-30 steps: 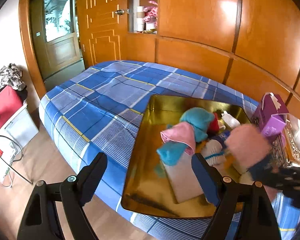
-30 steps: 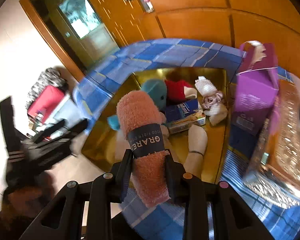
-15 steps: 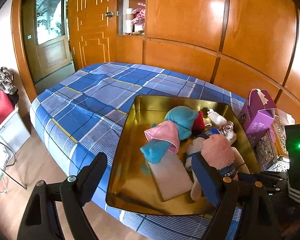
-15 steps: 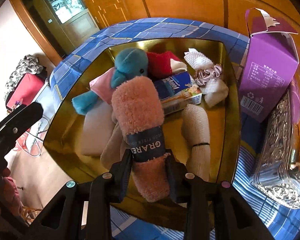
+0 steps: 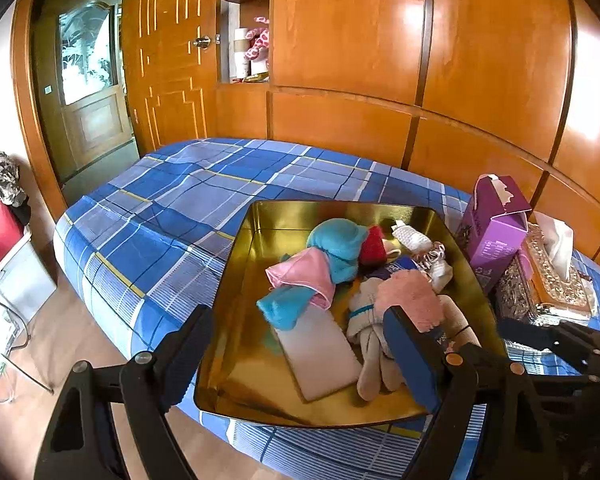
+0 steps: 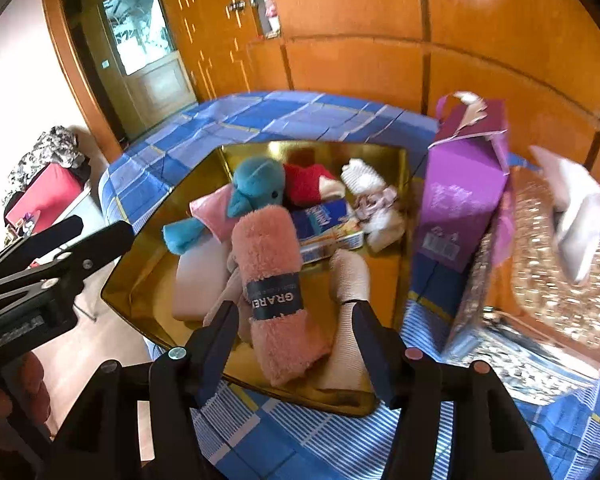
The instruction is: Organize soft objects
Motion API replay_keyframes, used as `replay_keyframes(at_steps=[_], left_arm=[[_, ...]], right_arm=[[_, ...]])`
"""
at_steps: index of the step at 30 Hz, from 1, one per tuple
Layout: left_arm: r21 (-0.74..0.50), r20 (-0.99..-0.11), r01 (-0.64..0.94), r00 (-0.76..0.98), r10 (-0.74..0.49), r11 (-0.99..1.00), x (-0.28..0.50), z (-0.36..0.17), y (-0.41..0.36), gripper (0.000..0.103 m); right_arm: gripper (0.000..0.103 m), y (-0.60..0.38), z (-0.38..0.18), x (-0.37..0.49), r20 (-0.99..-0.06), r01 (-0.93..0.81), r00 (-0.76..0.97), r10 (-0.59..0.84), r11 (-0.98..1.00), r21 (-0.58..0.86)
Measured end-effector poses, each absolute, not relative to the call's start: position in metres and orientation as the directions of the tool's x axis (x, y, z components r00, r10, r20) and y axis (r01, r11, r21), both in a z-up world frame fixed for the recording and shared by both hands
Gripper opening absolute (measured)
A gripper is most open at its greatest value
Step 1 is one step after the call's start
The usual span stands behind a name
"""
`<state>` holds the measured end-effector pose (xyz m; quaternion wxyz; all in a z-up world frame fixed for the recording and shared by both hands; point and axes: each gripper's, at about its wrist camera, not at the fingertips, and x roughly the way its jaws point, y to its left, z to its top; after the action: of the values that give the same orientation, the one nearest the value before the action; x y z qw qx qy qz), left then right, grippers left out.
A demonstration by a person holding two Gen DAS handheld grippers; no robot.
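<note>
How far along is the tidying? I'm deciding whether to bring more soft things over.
Mostly done: the teal plush, red cloth, white socks and beige sock lie in the gold tray. In hand: the right gripper is opening, its pads clear of the pink towel roll resting on the pile. Left: nothing soft visible outside; the left gripper is open, empty.

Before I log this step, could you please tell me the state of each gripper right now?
Left gripper: open, holding nothing.
Right gripper: jaws opening; the pink rolled towel lies between them in the gold tray, no longer gripped.
</note>
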<state>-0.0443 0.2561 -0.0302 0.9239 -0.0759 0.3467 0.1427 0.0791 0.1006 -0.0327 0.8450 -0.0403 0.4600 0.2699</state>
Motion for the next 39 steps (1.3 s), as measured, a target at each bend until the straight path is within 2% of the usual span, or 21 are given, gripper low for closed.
replay_keyframes(at_steps=[11, 18, 23, 39], left_arm=[[-0.008, -0.646, -0.272, 0.736, 0.202, 0.962, -0.043, -0.024, 0.235, 0.086], [0.008, -0.629, -0.232, 0.755, 0.185, 0.973, -0.04, -0.014, 0.215, 0.086], [0.035, -0.625, -0.181, 0.763, 0.163, 0.983, -0.038, -0.011, 0.197, 0.086], [0.057, -0.622, -0.047, 0.78, 0.072, 0.997, -0.035, -0.004, 0.149, 0.086]], right_arm=[[0.06, 0.067, 0.003, 0.054, -0.691, -0.44, 0.64, 0.336, 0.898, 0.028], [0.06, 0.023, 0.02, 0.043, -0.64, -0.381, 0.706, 0.304, 0.924, 0.019], [0.06, -0.018, 0.02, 0.037, -0.639, -0.309, 0.731, 0.24, 0.951, 0.003], [0.06, -0.15, -0.018, 0.022, -0.744, 0.006, 0.668, -0.029, 0.999, -0.034]])
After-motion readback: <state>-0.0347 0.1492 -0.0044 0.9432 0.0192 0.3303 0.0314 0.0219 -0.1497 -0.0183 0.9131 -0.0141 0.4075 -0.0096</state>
